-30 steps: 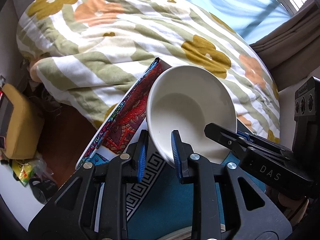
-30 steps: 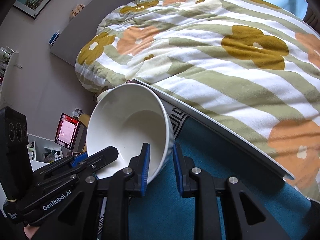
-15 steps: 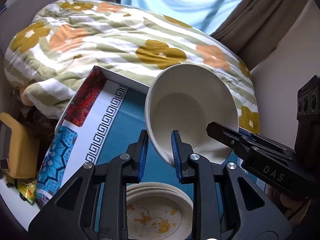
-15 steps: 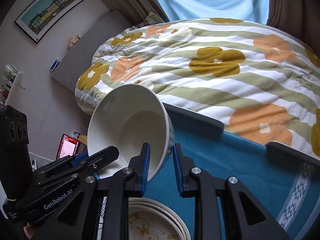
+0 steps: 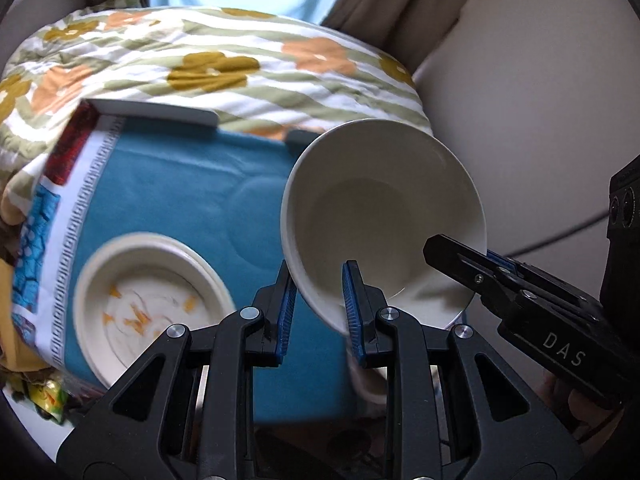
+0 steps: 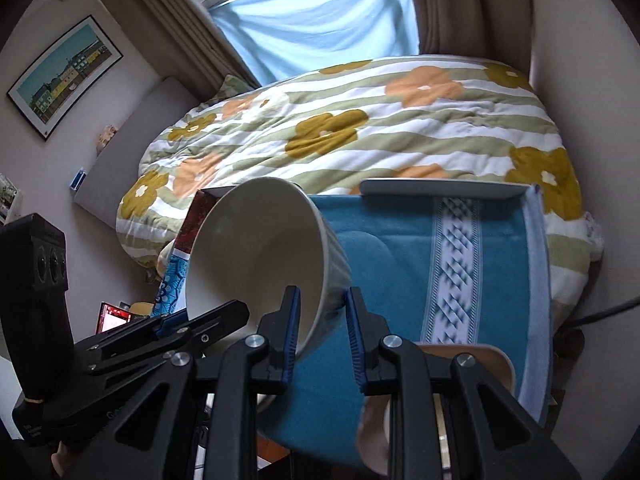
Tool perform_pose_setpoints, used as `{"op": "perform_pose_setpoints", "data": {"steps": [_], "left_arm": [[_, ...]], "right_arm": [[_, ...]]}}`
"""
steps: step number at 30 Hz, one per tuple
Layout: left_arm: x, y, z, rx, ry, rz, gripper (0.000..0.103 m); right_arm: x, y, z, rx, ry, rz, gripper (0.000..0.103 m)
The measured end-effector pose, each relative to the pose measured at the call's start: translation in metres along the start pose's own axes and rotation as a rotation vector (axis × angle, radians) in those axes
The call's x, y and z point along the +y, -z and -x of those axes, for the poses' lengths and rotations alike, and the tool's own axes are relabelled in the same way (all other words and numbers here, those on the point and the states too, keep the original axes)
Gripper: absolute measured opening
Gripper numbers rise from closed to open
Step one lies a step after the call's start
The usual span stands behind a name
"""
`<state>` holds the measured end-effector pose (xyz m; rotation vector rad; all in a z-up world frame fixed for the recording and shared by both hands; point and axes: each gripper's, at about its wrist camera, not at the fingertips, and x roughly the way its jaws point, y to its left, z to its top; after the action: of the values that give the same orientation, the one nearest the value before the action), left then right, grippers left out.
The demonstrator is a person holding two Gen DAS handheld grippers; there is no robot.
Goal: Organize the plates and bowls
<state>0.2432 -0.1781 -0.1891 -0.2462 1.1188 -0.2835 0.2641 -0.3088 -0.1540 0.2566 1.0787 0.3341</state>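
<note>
From the left wrist, we see our left gripper (image 5: pixel 318 304) clamped on the near rim of the bowl (image 5: pixel 380 220), one blue pad outside the wall and one inside. The bowl is tilted, its mouth turned toward the camera, and it hangs in the air above the right part of the tray (image 5: pixel 168 188), which lies against the quilt (image 5: pixel 224 68). Our right gripper (image 5: pixel 460 256) reaches in from the right and pinches the rim on that side. Low on the left of the tray sit the plates (image 5: pixel 152 304), a short stack whose top one carries yellow marks. We judge the step in hand to be carrying the bowl, held by both grippers, to its place on the tray.

From the right wrist, our right gripper (image 6: pixel 322 328) shows the same pinch: the bowl (image 6: pixel 260 264) has its ribbed wall caught between the pads, one inside and one out. The left gripper (image 6: pixel 224 312) bites the rim from the left. Beneath the bowl the tray (image 6: pixel 400 264) is bare teal, with a patterned band further right. The plates do not show in this view.

The next move, as we judge it, calls for levelling the bowl, lowering it onto bare tray or onto the plates, and only then letting both grips go together, since an early release on one side would let it swing.
</note>
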Motion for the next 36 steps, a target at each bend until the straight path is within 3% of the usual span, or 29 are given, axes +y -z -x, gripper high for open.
{"op": "perform_pose_setpoints", "data": {"steps": [8, 18, 23, 36], "left_arm": [[-0.054, 0.048, -0.031, 0.133, 0.043, -0.095, 0.021], [-0.081, 0.080, -0.070, 0.263, 0.075, -0.205, 0.021], [-0.091, 0.084, -0.082, 0.293, 0.071, -0.257, 0.021], [-0.100, 0.074, -0.113, 0.353, -0.027, -0.378, 0.021]], "right_arm": [[-0.056, 0.060, 0.029, -0.004, 0.083, -0.129, 0.021], [-0.092, 0.101, 0.029, 0.022, 0.156, -0.251, 0.021], [-0.102, 0.113, 0.030, 0.025, 0.177, -0.300, 0.021], [-0.107, 0.122, 0.008, 0.052, 0.198, -0.316, 0.021]]}}
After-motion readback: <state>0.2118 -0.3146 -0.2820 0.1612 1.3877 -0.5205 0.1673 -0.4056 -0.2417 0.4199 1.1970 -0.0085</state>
